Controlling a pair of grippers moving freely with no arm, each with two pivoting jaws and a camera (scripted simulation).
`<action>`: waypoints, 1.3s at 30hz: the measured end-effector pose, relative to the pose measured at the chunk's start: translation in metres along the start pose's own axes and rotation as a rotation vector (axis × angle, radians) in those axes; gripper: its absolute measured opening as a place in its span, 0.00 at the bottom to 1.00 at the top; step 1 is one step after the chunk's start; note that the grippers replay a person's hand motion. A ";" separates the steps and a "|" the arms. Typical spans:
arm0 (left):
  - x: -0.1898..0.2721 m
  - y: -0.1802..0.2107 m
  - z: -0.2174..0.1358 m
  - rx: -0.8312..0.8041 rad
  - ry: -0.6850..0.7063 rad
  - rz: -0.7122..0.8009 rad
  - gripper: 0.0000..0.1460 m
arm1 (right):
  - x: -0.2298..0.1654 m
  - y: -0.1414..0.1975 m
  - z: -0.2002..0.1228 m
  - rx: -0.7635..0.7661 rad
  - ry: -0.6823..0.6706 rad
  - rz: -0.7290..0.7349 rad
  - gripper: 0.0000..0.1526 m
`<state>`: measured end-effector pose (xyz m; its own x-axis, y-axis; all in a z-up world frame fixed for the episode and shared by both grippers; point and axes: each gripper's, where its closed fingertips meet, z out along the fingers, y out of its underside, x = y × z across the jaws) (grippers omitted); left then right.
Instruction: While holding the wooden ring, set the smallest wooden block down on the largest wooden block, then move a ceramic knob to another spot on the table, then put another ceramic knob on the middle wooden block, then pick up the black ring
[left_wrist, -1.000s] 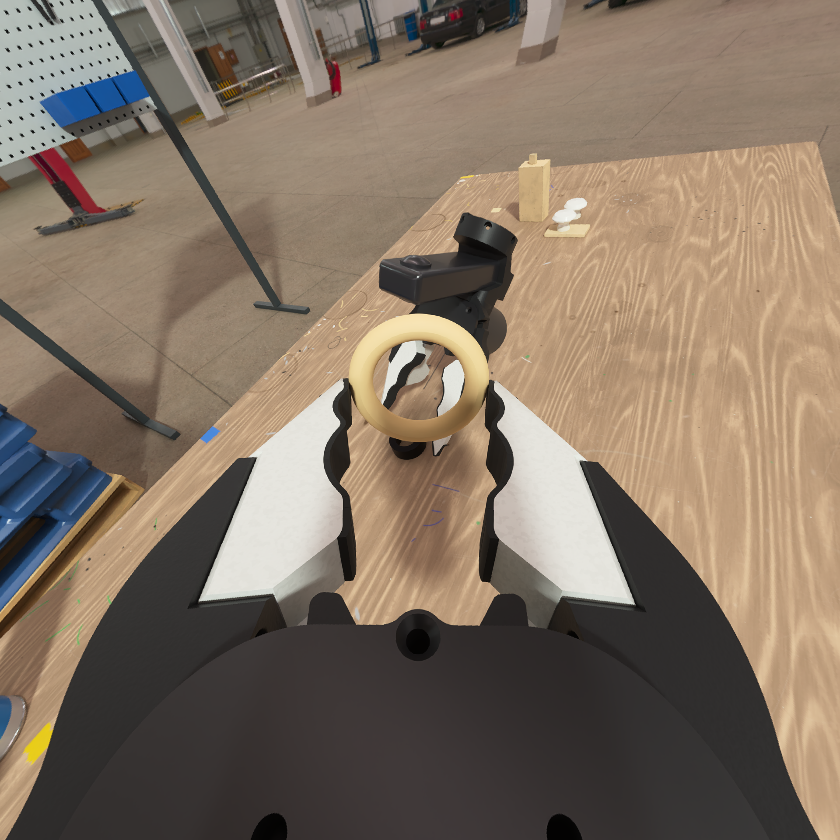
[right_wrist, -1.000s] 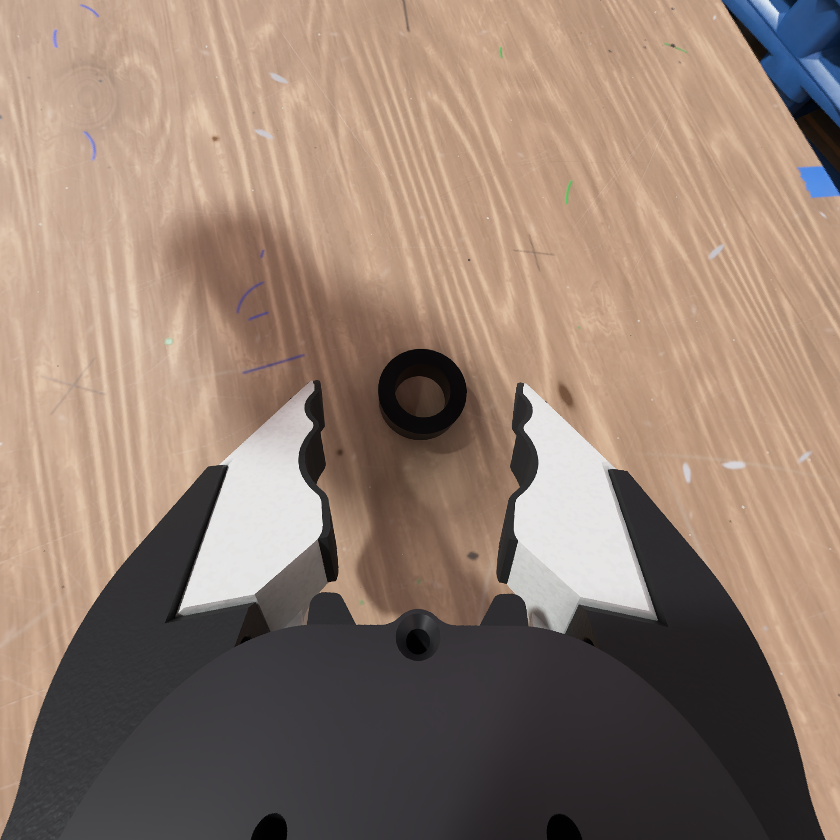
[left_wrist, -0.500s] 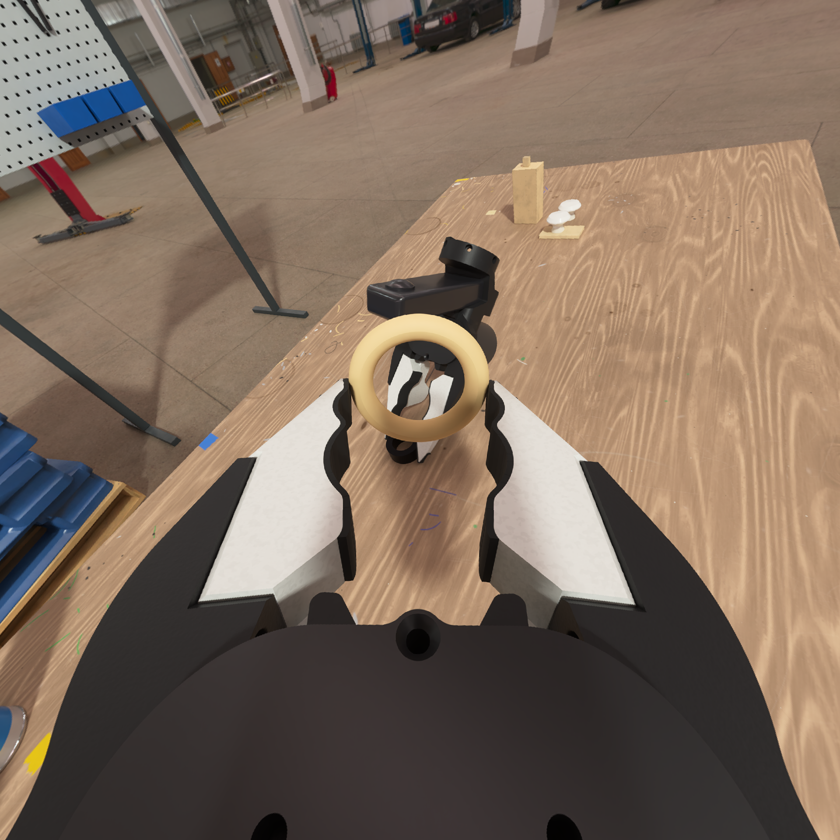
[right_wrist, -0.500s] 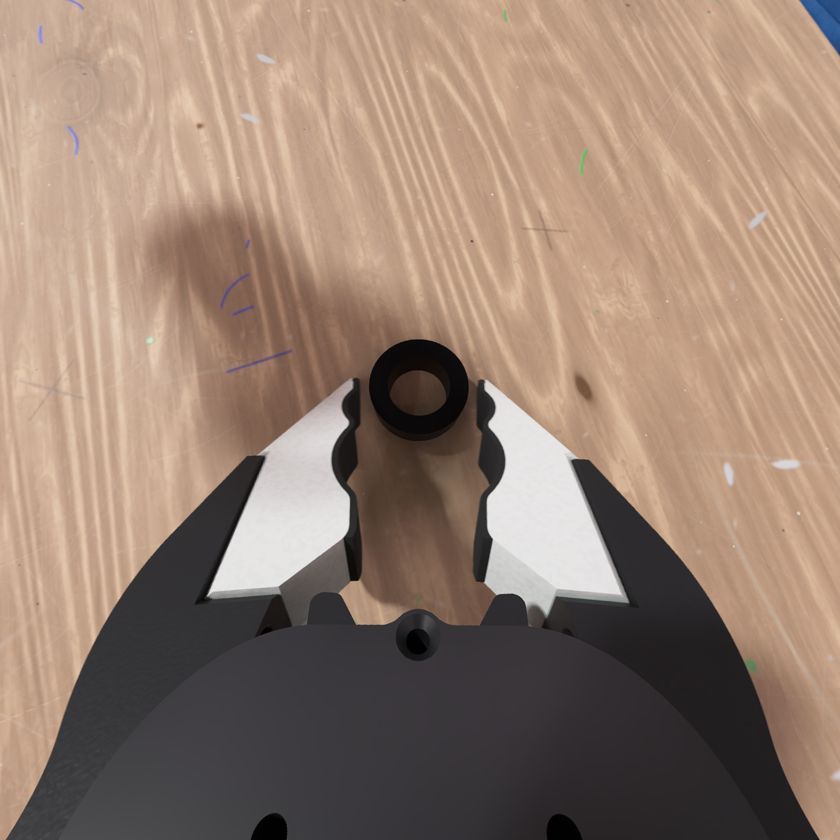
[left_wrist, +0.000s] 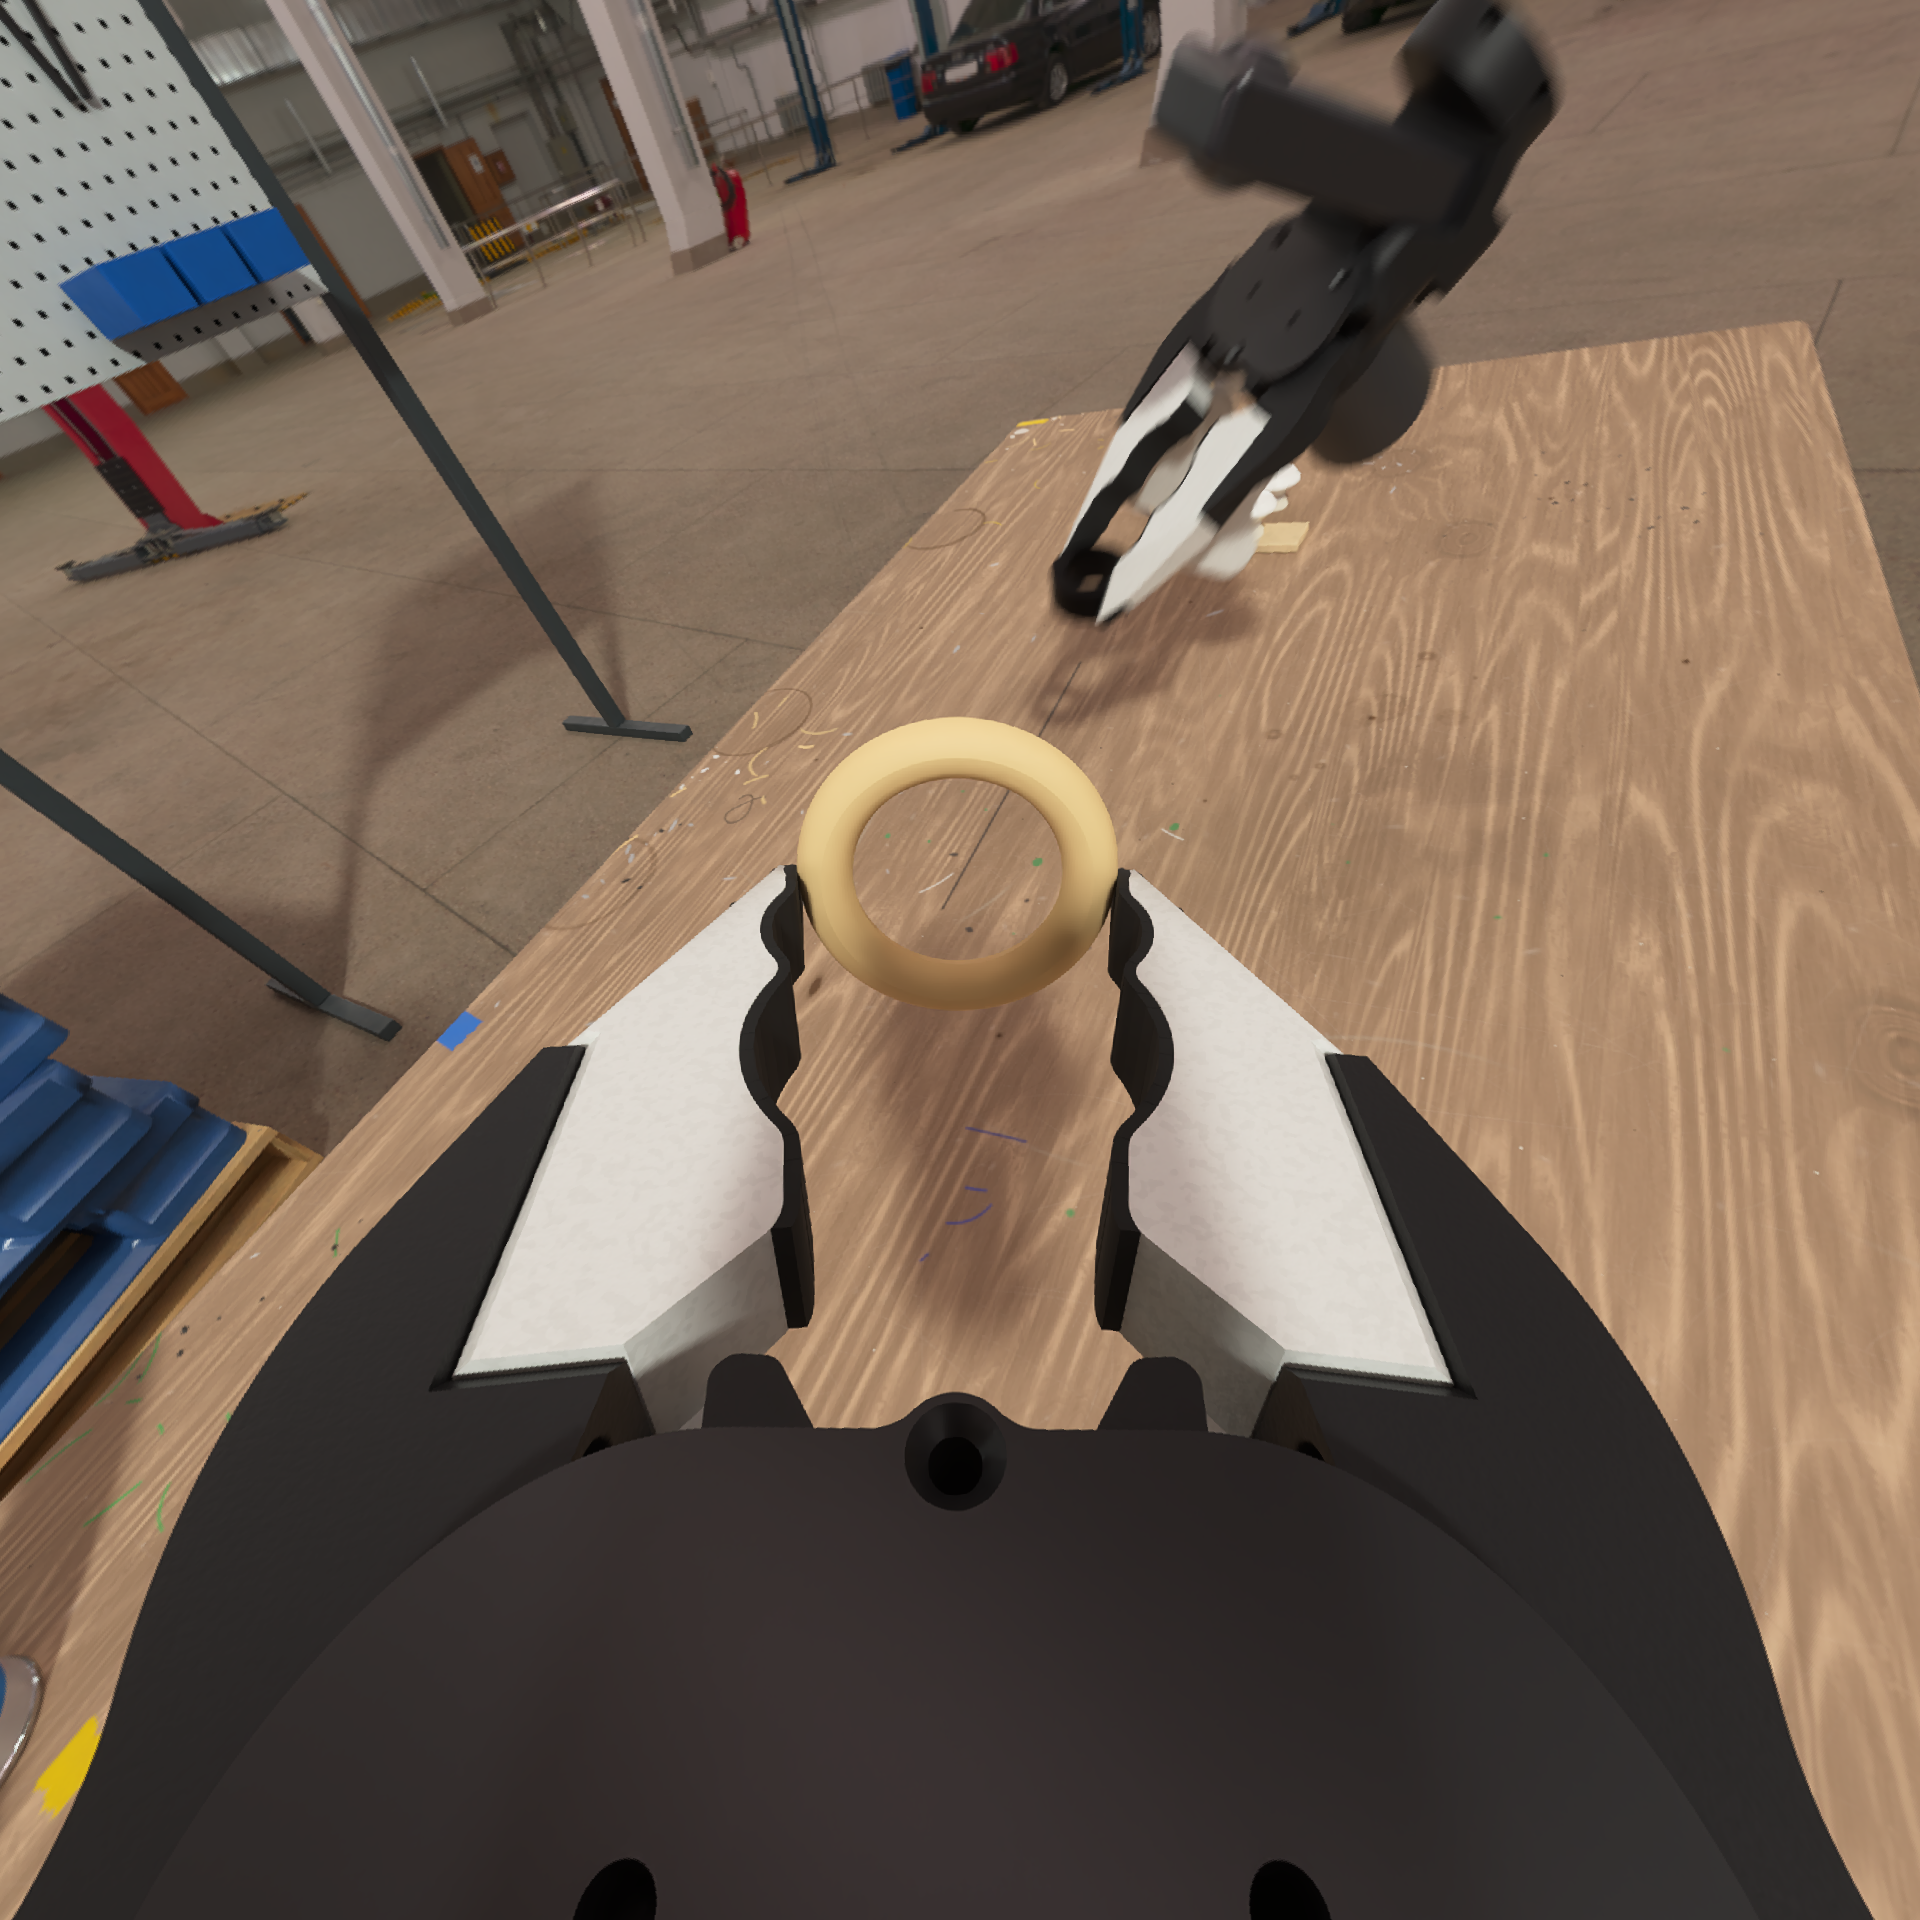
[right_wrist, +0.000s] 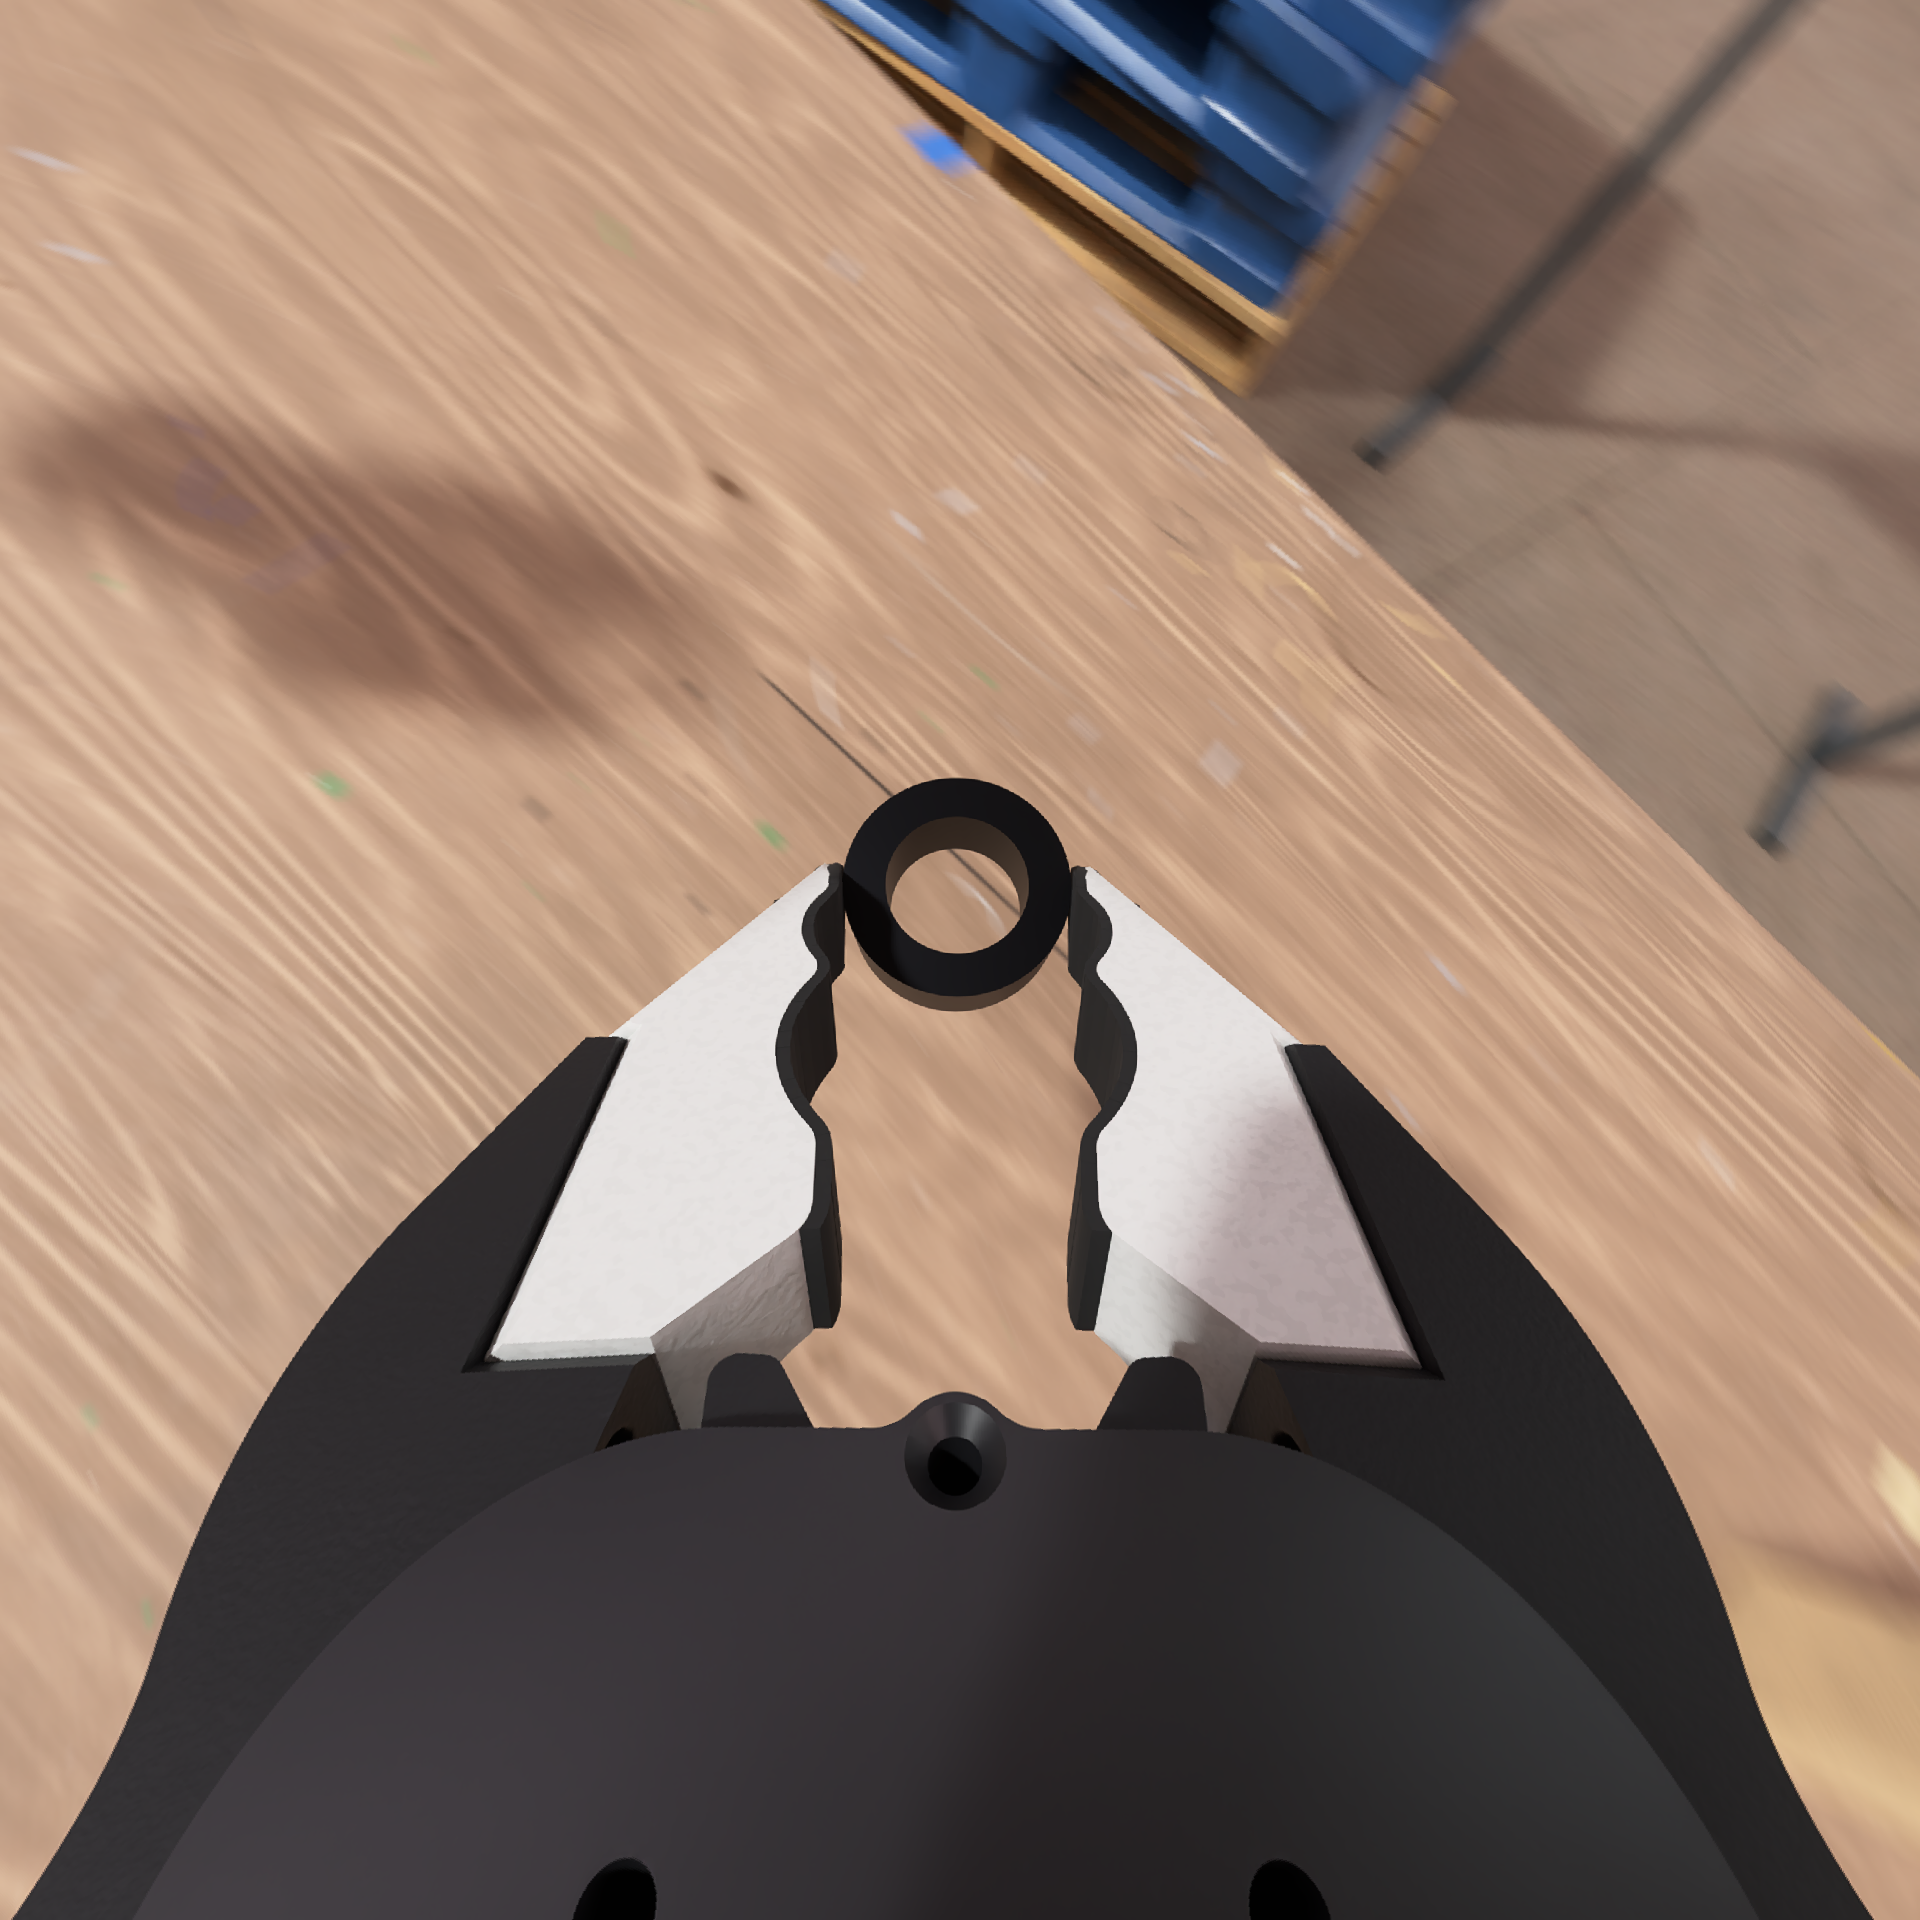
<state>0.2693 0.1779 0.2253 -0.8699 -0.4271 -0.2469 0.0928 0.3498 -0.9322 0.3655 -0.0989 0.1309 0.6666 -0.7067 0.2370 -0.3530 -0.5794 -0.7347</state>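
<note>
Since half a second ago my right tongs (right_wrist: 956, 894) have come up off the bench (left_wrist: 1558, 935) with the black ring (right_wrist: 956, 896) clamped between their tips; before, they were low and just in front of my left tongs, closing around the ring where it lay on the wood. From the left wrist view they now hang far and to the right, tilted, tips pointing down and left, blurred with motion, the black ring (left_wrist: 1086, 587) a small dark shape at their end, clear of the wood with its shadow beneath. Behind them I can make out a white ceramic knob (left_wrist: 1231, 551) and the corner of a flat wooden block (left_wrist: 1280, 537), partly hidden; I cannot tell whether the knob rests on it. My left tongs (left_wrist: 956, 894) are clamped on the wooden ring (left_wrist: 956, 862), one tip on each side, the ring standing nearly upright above the bench, and that grip looks the same as before. In the right wrist view, blue pallets (right_wrist: 1143, 135) sit on the floor past the bench edge (right_wrist: 1455, 644), streaked by blur.
</note>
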 end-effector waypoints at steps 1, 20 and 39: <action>0.002 0.000 0.002 -0.004 0.005 0.003 0.41 | 0.021 0.017 -0.024 -0.030 0.074 0.029 0.28; 0.025 0.017 0.041 -0.121 0.062 0.044 0.41 | 0.170 0.279 -0.177 -0.285 0.427 0.710 0.28; 0.018 0.029 0.049 -0.159 0.061 0.030 0.41 | 0.179 0.327 -0.145 -0.545 0.336 0.867 0.28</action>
<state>0.2796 0.1395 0.1812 -0.8961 -0.3647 -0.2529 0.0454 0.4915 -0.8697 0.2740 -0.4736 0.0256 -0.1367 -0.9906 -0.0048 -0.9187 0.1285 -0.3734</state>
